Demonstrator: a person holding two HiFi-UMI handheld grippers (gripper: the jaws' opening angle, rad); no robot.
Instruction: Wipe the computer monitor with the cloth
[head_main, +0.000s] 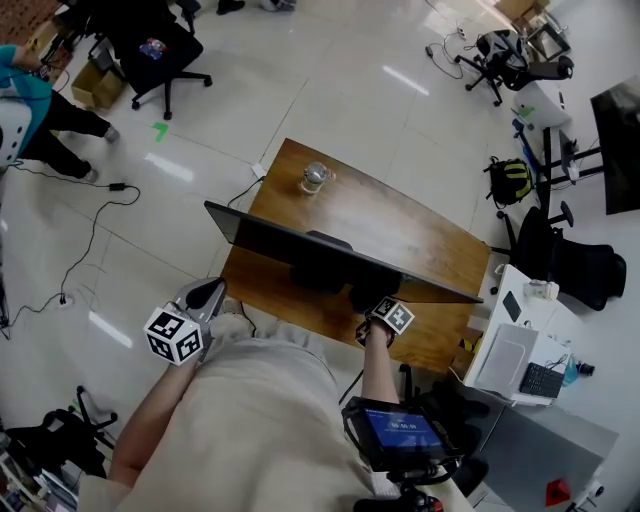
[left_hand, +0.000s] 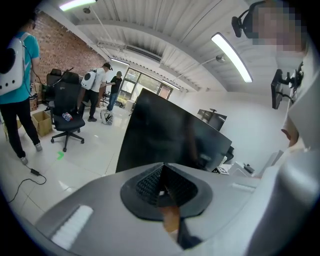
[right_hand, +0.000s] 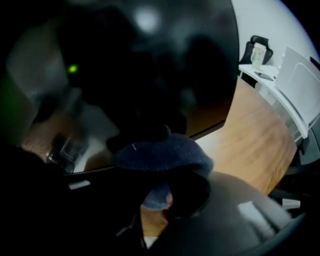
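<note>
**Right gripper** (right_hand: 169, 197) — jaws clamped on a dark blue cloth (right_hand: 161, 152). The cloth is wadded so that a rounded pad bulges past the fingertips, judged to be bunched that way to give a soft face for wiping. It sits at the lower edge of the computer monitor (right_hand: 150, 65), right of the middle and apparently against the dark screen, though contact itself cannot be confirmed. Task stage, by judgement: wiping in hand, along the bottom of the screen.

**Left gripper** (left_hand: 162, 187) — jaws together, nothing between them. It is held back near the person's left side, apart from the screen and seemingly the idle tool.

**Monitor:** stands upright across the near part of a wooden desk (head_main: 420, 235), screen toward the person and so within reach of the cloth.

**Glass jar** (head_main: 315, 178): at the desk's far edge, behind the monitor and well apart from the work.
</note>
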